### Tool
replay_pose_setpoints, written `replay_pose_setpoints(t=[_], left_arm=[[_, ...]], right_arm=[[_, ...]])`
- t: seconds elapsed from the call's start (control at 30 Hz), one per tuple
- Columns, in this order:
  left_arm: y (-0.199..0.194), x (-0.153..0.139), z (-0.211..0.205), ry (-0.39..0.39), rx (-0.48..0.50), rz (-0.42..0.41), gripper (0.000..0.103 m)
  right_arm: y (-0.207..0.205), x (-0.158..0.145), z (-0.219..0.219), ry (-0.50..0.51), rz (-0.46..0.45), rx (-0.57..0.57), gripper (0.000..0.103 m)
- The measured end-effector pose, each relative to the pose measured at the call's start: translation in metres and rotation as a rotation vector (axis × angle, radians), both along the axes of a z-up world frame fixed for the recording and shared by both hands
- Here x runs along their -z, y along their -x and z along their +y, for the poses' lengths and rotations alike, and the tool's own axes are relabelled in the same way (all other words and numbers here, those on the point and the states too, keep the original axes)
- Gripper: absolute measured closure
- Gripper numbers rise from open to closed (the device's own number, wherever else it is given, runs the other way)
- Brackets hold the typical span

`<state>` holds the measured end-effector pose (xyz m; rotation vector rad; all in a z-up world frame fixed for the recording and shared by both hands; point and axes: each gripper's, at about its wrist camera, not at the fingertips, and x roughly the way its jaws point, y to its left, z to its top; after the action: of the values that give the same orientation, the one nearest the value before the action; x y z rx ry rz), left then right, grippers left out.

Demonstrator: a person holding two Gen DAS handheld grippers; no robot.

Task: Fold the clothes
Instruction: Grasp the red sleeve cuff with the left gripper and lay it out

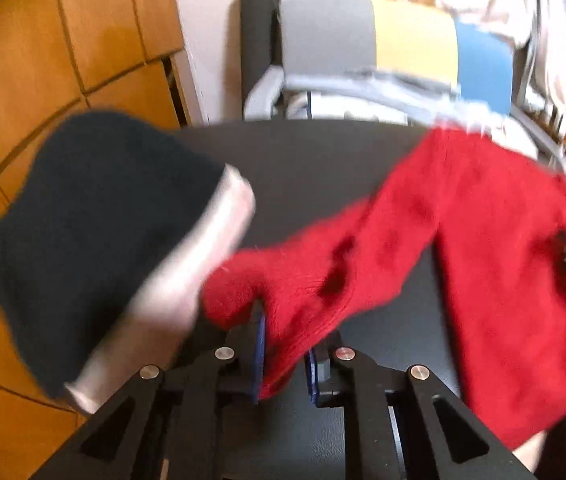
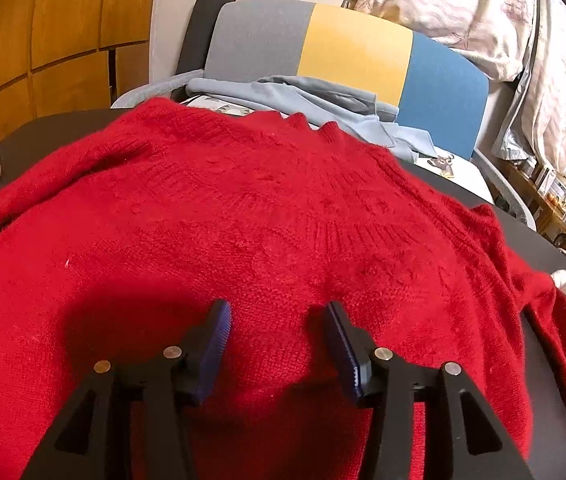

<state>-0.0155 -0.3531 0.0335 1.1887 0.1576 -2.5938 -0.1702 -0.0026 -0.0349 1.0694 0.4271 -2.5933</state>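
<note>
Red sweater: fuzzy knit, bright red, ribbed yoke lines fanning below the neck, scalloped neckline at the far edge. Body spread flat across the dark worktop, one sleeve trailing off to the right, folded along its length.

Left tongs: clenched on the cuff end of the other sleeve; red knit bunched between the blue pads, the sleeve lifted off the worktop and running right to the body. Left view blurred.

Right tongs: released, jaws spread wide, poised just above the lower body of the sweater, a shadow beneath them. Contact with the knit cannot be told.

Dark navy garment with a pale layer under it lies at the left of the worktop. Behind: chair with grey, yellow and blue back, light blue clothing draped on its seat.
</note>
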Motion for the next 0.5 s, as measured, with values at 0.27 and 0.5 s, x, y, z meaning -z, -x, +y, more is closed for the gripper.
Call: replay_pose_setpoints(t=[0.27,0.5], left_arm=[[0.008,-0.090,-0.112,-0.259,-0.161,0.058,0.094],[0.033,-0.062,-0.178,-0.377,-0.317,-0.021,0.095]], right_arm=[[0.002,0.000,0.002,0.000,0.001,0.000,0.052],[0.004,0.000,0.002,0.004,-0.002,0.001,0.052]])
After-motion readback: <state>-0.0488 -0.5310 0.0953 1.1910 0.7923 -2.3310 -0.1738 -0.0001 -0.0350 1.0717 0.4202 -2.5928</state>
